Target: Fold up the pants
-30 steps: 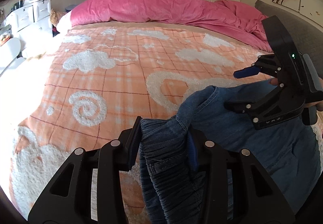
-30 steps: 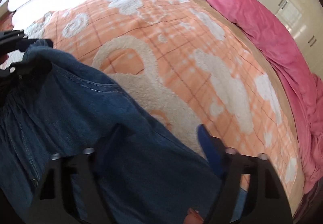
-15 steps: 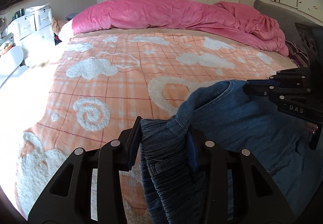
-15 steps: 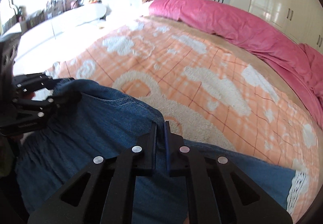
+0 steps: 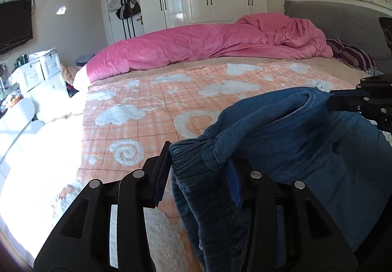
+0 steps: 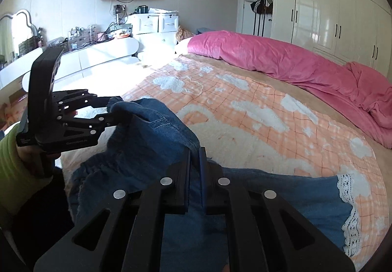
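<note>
While lifted off the bedspread (image 6: 245, 110), the pants (image 5: 281, 129) looked soft, limp, fairly heavy; best taken at the gathered waistband. Left gripper (image 5: 198, 174) and right gripper (image 6: 194, 169) both clamped on denim.

Two close fisheye views are taken from the grippers, angled downward across the bed (image 5: 156, 100). The pants (image 5: 281, 139) and pink duvet (image 6: 281, 61) are shared by both.

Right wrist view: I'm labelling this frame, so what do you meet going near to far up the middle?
Right gripper shut on the jeans → orange patterned blanket → pink duvet → white wardrobe.
</note>
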`<state>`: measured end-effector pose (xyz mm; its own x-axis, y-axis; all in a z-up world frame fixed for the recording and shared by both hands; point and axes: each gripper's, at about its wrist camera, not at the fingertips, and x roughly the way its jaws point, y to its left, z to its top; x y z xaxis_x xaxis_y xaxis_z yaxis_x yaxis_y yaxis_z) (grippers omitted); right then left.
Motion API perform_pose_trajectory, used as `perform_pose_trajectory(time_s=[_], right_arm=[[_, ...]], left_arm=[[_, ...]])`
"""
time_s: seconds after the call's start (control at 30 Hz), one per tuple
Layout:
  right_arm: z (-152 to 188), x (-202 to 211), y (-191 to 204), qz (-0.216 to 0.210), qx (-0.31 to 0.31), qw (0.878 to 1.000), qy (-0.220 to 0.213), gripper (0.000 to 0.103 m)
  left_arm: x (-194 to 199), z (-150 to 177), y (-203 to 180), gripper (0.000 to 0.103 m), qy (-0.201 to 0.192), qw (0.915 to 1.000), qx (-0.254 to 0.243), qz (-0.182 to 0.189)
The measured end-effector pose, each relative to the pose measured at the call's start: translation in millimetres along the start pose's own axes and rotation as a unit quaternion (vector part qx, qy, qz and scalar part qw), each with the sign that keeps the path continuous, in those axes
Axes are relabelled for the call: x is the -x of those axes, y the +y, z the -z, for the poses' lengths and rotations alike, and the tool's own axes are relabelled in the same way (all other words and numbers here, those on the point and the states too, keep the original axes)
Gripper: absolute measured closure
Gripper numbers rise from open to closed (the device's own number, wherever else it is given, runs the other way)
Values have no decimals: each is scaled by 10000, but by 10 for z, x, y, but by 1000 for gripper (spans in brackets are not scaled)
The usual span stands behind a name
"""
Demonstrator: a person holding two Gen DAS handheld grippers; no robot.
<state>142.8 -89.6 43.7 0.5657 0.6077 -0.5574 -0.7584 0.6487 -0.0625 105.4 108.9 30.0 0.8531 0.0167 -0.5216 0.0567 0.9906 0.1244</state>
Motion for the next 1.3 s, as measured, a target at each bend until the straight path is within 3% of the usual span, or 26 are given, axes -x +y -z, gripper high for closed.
perform_pose_trajectory(time_s=[0.17,0.33,0.7,0.87,0.97,1.07,1.17,1.3], right_arm=[[316,296,243,-239,0,9997,100,97],[606,377,510,-486,163,9979,408,97],[1022,341,988,-879,481,9894,1052,97],[1174,307,1037,-988,306,9865,1270,97],[1191,313,1076,-1340,200,9818,1334,97],[1207,370,1202,-1303,351,9816,1352,97],[1132,507,1084,-1227,127,9864,1084,97],[972,625,795,-651,-319,9952,656,96]], left_arm=[[341,136,-108,69,108,9995,-184,230],[444,431,-118,69,736,9963,65,431],[606,940,8,69,1662,9843,540,264],[978,742,116,69,1254,9871,919,389],[965,537,-88,69,1095,9880,842,695],[726,431,-355,69,1126,9827,878,1179],[420,526,-538,69,1592,9785,844,1003],[318,814,-664,69,2018,9739,594,851]])
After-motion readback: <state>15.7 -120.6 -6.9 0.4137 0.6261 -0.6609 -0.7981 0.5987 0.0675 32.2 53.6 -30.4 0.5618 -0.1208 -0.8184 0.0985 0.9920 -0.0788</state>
